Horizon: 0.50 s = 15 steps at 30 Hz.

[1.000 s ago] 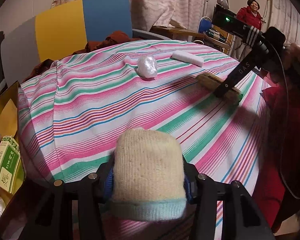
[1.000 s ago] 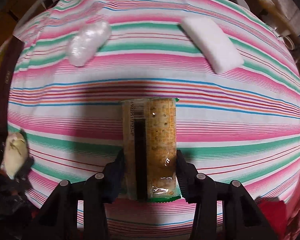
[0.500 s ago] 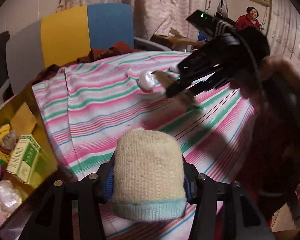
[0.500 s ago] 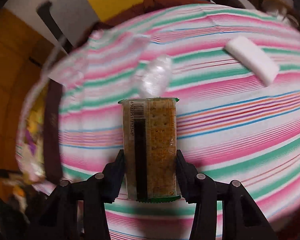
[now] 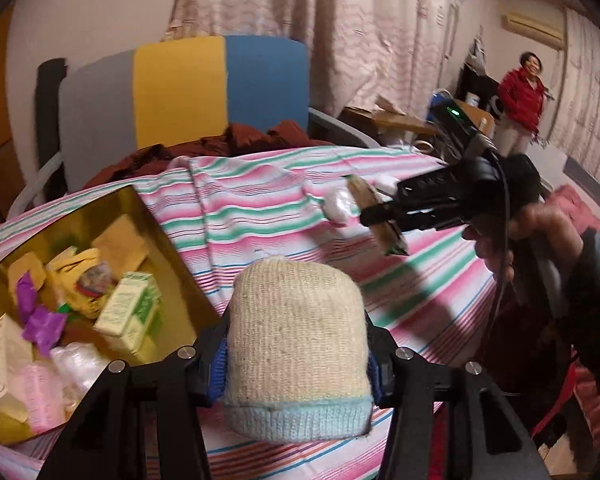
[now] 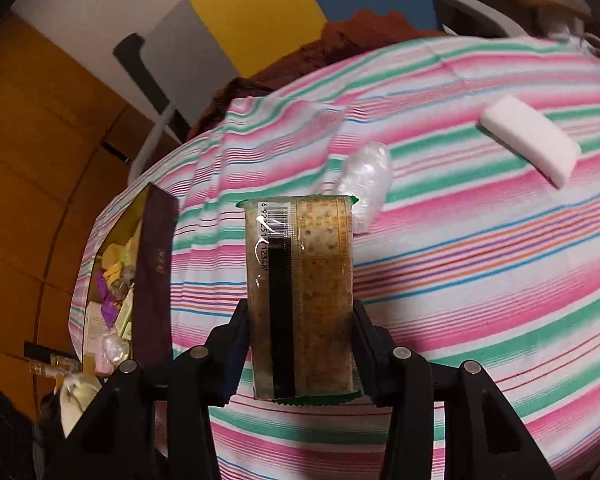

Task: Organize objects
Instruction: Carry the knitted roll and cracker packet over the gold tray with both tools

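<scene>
My left gripper (image 5: pixel 296 356) is shut on a rolled cream sock (image 5: pixel 298 344) with a pale blue cuff, held above the striped tablecloth near its front edge. My right gripper (image 6: pixel 300 344) is shut on a cracker packet (image 6: pixel 300 292) in clear wrap, lifted off the cloth. In the left wrist view the same right gripper (image 5: pixel 384 216) hangs over the table at the right, with the cracker packet (image 5: pixel 374 212) tilted in it. A gold box (image 5: pixel 168 248) holding several packets lies at the left. A white plastic wad (image 6: pixel 366 180) and a white foam block (image 6: pixel 530 140) lie on the cloth.
The gold box (image 6: pixel 154 276) has dark outer walls and sits at the table's left edge. Behind the table stands a grey, yellow and blue chair (image 5: pixel 180 88) with red-brown clothes (image 5: pixel 236 144) on it. A person in a red jacket (image 5: pixel 522 96) stands far right.
The right gripper lifted the cracker packet off the cloth and carried it left toward the box. The left gripper swung left with the sock, bringing the gold box into fuller view.
</scene>
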Available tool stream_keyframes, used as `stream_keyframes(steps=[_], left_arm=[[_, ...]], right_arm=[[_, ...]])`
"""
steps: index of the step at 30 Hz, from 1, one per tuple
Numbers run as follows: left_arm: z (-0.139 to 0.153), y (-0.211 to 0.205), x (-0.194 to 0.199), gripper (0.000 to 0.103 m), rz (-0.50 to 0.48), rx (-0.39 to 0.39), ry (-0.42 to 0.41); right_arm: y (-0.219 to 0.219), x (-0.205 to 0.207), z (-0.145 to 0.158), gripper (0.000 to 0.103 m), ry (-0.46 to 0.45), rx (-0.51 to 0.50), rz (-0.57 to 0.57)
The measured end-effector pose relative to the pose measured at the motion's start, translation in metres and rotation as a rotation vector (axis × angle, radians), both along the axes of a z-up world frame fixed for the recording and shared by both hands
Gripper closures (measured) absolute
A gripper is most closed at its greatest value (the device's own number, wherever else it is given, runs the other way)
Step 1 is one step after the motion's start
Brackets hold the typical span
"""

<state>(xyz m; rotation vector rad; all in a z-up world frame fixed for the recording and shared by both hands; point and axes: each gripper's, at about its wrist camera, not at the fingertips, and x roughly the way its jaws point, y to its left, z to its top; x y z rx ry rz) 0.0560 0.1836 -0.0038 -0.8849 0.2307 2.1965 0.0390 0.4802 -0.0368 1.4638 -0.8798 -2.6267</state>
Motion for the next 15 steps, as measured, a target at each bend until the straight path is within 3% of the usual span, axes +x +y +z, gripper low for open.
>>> stream_keyframes(steps=[5, 15], left_arm=[[0.005, -0.036, -0.009, 0.05, 0.093, 0.028, -0.018], [0.014, -0.115, -0.049, 0.05, 0.336, 0.107, -0.038]], right_arm=[[-0.021, -0.016, -0.006, 0.055, 0.027, 0.009, 0.032], [-0.094, -0.023, 0.032, 0.055, 0.132, -0.017, 0.178]])
